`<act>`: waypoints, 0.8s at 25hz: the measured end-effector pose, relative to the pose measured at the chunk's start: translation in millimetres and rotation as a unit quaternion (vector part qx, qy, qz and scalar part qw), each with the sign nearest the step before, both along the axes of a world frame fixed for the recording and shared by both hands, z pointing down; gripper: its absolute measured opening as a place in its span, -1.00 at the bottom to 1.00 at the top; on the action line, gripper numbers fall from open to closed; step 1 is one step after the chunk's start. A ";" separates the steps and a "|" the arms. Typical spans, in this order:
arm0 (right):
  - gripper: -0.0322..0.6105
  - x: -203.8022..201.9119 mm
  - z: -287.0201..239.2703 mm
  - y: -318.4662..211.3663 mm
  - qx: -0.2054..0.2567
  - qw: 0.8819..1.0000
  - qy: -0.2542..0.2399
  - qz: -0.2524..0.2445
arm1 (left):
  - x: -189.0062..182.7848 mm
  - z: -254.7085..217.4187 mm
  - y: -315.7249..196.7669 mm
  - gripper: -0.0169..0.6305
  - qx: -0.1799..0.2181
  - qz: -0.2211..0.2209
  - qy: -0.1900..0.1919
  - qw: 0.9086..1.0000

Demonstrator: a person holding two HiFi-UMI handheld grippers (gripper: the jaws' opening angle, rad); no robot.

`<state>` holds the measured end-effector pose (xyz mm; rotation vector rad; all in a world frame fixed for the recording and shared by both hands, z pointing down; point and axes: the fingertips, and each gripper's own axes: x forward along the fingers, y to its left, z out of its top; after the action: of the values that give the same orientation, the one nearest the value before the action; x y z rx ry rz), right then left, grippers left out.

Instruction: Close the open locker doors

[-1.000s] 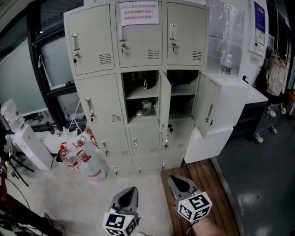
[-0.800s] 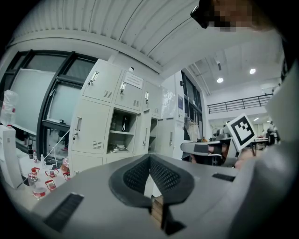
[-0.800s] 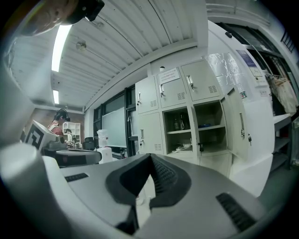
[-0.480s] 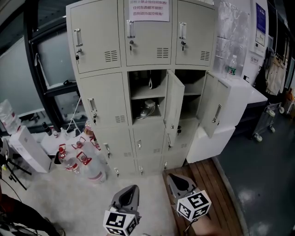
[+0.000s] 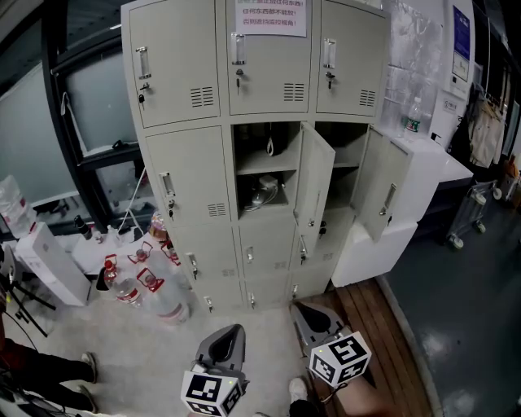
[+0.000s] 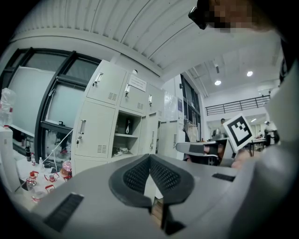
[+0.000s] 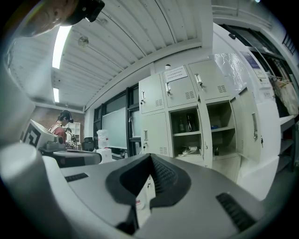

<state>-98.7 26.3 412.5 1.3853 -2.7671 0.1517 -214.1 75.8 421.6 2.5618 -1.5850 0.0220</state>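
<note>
Metal, paper, wood, plastic
The lockers point(image 5: 183, 175) are matt painted metal; notice point(image 5: 271, 16) paper; planks point(image 5: 368, 313) bare wood; bottles point(image 5: 159, 297) clear plastic.

The locker cabinet point(image 5: 183, 175) has twelve doors in four rows of three: ten are shut and two are open, the middle open door point(image 5: 316, 183) at twelve o'clock and the right open door point(image 5: 384, 191) at one o'clock. One printed notice point(image 5: 271, 16) hangs at twelve o'clock, at least three red-capped water jugs point(image 5: 146, 285) stand at ten o'clock, and one clear bottle point(image 5: 415, 116) stands at two o'clock. There are two grippers, the left gripper point(image 5: 230, 335) and the right gripper point(image 5: 309, 316), at six o'clock.
</note>
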 end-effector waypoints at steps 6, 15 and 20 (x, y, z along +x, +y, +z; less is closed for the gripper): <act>-0.90 3.9 -4.1 -16.3 0.007 1.000 -0.008 -0.001 | 3.1 -2.4 -12.7 -0.93 0.005 -0.003 -0.005 1.000; -0.90 28.6 -12.0 -57.1 0.014 1.000 -0.017 0.007 | 24.2 -10.1 -49.9 -0.93 0.009 0.001 -0.009 1.000; -0.90 42.6 -11.6 -84.0 0.012 1.000 -0.020 0.009 | 38.5 -11.5 -76.4 -0.93 0.015 0.005 -0.018 1.000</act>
<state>-56.0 -57.7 400.9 1.4277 -2.7992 0.1503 -175.6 -0.6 410.1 2.6061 -1.5960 0.0452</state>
